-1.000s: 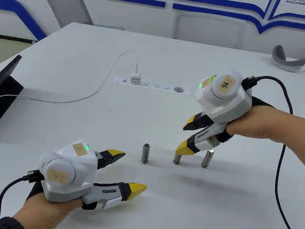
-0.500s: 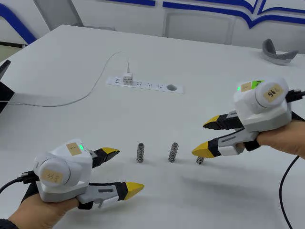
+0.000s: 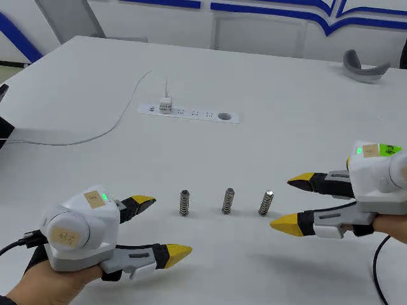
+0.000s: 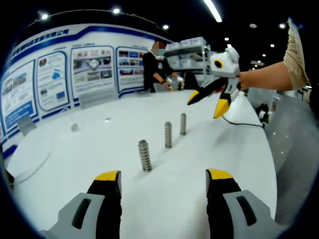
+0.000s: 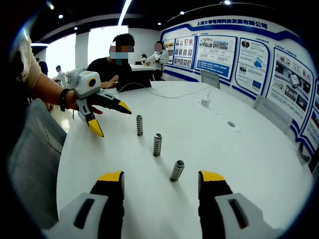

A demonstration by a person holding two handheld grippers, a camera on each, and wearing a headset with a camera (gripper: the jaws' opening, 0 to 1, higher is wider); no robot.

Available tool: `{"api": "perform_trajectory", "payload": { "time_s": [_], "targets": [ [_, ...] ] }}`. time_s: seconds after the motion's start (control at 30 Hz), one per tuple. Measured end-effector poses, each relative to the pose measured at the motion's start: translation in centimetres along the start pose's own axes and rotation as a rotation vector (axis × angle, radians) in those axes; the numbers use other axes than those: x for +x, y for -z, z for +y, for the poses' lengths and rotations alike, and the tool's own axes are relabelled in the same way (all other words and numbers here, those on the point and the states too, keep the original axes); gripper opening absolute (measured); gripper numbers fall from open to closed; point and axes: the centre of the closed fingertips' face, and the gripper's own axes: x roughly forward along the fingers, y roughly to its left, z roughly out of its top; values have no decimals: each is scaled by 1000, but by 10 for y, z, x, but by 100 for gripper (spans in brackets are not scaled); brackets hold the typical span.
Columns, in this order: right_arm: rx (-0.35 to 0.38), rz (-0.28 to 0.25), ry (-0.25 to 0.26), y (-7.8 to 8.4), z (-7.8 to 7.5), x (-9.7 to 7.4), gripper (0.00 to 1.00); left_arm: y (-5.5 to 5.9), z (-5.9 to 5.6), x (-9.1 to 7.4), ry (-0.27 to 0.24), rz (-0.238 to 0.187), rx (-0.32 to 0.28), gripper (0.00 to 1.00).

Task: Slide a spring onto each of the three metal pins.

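Right gripper (image 3: 281, 203) drawn back, jaws apart, three springs (image 3: 228, 201) near its tips

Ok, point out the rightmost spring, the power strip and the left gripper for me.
rightmost spring (image 3: 266, 203), head view, mid-coil.
power strip (image 3: 197, 114), head view, top face.
left gripper (image 3: 170, 227), head view, midway between fingertips.

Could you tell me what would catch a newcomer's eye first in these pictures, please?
Three springs stand in a short row at the middle of the white table, the right-hand one leaning a little. The yellow-tipped left tongs and right tongs flank the row, both open and empty. Farther back lies a white power strip with a plug in it.
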Motion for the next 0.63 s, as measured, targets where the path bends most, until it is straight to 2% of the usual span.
{"api": "perform_trajectory", "payload": {
  "time_s": [0.13,0.27,0.43,0.63],
  "targets": [
    [20,-51,30,2,0,-4,65,1,0,-2,-4,0,-4,71],
    [20,-64,47,6,2,-5,69,0,-1,-3,-6,-3,-7,72],
    [42,-104,73,8,-1,-8,72,0,-1,-3,-8,-6,-10,73],
    [58,-120,87,10,1,-8,73,3,-2,-4,-11,-4,-15,74]
  ]
}}
